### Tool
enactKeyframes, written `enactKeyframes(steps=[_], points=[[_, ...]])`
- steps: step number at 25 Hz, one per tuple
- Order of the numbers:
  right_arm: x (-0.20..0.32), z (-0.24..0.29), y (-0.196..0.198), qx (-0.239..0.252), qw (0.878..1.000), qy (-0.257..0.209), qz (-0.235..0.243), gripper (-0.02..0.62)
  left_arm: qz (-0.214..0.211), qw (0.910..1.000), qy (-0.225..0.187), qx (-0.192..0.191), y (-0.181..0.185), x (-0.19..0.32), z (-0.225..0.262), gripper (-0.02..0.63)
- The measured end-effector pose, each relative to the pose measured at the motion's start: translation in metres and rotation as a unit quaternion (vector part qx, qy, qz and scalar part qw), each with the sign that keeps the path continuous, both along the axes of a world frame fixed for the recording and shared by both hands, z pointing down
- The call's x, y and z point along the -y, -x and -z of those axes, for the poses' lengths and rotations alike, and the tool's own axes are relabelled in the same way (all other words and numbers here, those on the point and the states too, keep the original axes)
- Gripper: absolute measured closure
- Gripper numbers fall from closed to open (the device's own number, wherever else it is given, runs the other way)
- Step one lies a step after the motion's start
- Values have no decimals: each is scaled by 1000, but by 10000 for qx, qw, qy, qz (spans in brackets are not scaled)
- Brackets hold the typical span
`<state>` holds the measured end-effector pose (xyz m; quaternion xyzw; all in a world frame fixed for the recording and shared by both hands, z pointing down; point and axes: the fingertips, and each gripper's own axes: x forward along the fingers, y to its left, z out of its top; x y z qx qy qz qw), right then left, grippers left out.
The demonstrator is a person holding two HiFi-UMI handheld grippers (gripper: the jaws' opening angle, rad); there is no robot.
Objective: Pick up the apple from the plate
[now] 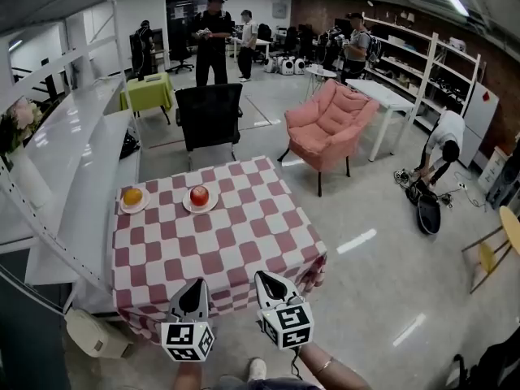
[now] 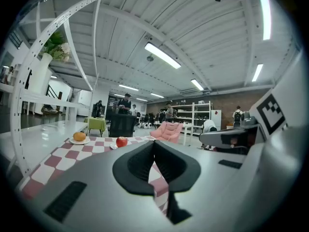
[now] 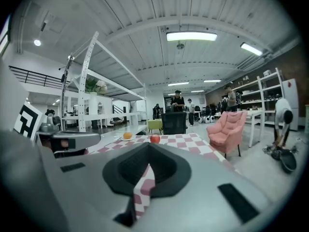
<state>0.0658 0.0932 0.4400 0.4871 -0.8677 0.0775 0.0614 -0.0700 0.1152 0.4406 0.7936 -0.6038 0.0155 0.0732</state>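
Hovering side by side over the near edge of the table (image 1: 236,242), the left gripper (image 1: 197,286) and right gripper (image 1: 265,279) have jaws closed and empty, seemingly because the apple (image 1: 199,195) sits well apart on its plate (image 1: 210,207) by the far edge.

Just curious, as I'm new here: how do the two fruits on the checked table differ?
The apple is red; the orange is orange-yellow. The apple sits nearer the middle of the table's far edge, the orange at its far left corner. Both lie on small white plates, untouched.
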Motion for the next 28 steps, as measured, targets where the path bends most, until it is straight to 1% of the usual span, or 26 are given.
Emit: enactKeyframes(steps=[7, 16, 28], points=[[-2, 8, 0, -16, 9997, -148, 177, 586, 69, 9999, -68, 42, -3, -1, 5, 589], [1, 4, -9, 37, 9996, -94, 263, 586, 282, 9995, -50, 124, -1, 1, 6, 589], [32, 1, -4, 50, 9996, -35, 268, 586, 286, 9995, -24, 119, 2, 32, 2, 589]])
